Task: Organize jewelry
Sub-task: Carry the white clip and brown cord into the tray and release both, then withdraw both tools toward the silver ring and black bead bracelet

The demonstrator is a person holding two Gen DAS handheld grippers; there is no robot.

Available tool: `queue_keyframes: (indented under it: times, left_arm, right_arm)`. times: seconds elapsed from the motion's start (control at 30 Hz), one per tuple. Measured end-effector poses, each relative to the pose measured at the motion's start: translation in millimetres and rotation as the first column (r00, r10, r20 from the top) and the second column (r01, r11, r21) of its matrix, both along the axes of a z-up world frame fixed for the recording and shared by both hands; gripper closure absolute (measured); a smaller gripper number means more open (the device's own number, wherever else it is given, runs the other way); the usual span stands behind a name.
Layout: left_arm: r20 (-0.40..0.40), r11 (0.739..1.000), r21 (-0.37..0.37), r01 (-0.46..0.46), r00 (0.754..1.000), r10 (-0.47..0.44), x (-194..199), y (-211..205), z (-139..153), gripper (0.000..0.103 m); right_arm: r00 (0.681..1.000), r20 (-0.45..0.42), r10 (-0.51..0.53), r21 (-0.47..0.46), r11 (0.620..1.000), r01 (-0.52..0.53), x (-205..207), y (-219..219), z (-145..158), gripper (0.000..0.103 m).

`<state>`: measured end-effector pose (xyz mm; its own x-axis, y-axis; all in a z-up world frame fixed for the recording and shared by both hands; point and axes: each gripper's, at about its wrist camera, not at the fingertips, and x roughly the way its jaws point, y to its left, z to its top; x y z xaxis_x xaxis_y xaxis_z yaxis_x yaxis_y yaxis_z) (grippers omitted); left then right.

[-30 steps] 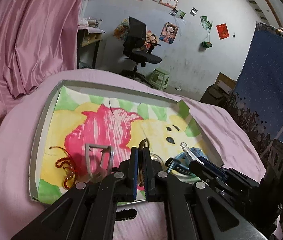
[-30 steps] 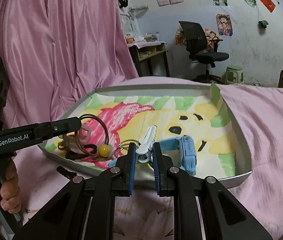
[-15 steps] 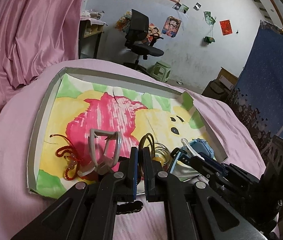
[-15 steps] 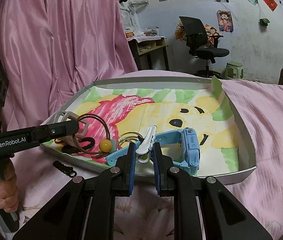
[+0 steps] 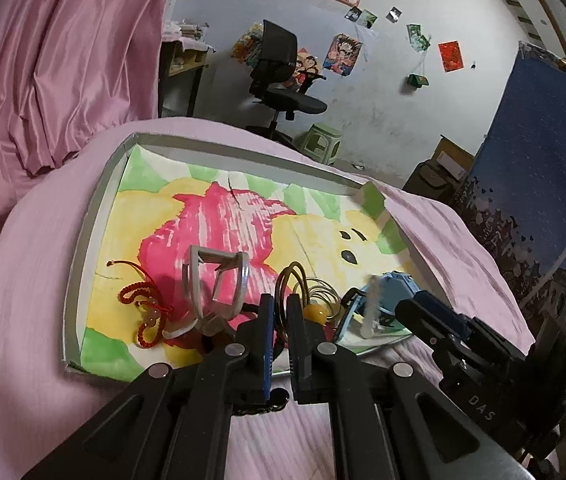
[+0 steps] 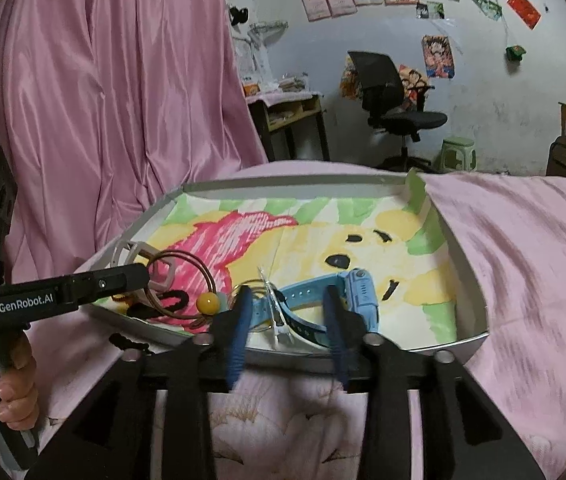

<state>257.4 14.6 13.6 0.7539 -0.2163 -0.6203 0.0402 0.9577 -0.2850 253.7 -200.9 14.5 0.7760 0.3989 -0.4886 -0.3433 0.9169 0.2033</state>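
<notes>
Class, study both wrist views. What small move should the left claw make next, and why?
Probably lower the left claw slightly and open it. It is shut on the brown hair tie, whose loop and yellow bead hang over the near part of the tray, so letting go should land it inside. The right claw is open and holds nothing.

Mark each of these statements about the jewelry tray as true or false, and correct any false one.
1. The right tongs are open. True.
2. The blue watch lies on the pink bedcover. False: it lies inside the tray.
3. The left tongs are shut on the brown ring. True.
4. The red cord hangs from the right tongs. False: it lies in the tray.
5. The clear hair clip lies across the watch strap. True.
</notes>
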Motion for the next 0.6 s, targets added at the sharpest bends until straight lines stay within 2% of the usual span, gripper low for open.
queue_keyframes:
  times: [0.2, 0.3, 0.47, 0.57, 0.6]
  left_arm:
    - [0.04, 1.0, 0.016, 0.006, 0.999, -0.007, -12.1, -2.6, 7.8, 0.097]
    - [0.057, 1.0, 0.02, 0.01, 0.998, -0.011, -18.8, -3.1, 10.6, 0.096]
    - [0.077, 1.0, 0.022, 0.007, 0.997, -0.009, -31.4, -2.4, 12.7, 0.093]
    - [0.097, 1.0, 0.013, -0.005, 0.995, 0.003, -41.0, 0.7, 13.7, 0.07]
    - [0.11, 1.0, 0.007, -0.013, 0.994, 0.012, -45.4, 2.2, 14.4, 0.059]
  right_arm:
    - [0.998, 0.054, -0.021, -0.001, 1.0, 0.021, -12.0, -2.1, 9.8, 0.068]
    - [0.995, 0.09, -0.035, 0.005, 0.999, 0.035, -20.7, -4.3, 15.1, 0.059]
    - [0.991, 0.119, -0.059, 0.024, 0.998, 0.057, -33.1, -12.5, 22.9, 0.051]
    - [0.989, 0.13, -0.072, 0.029, 0.997, 0.069, -40.2, -15.3, 26.2, 0.044]
    - [0.988, 0.133, -0.074, 0.029, 0.997, 0.071, -42.6, -15.3, 26.9, 0.042]
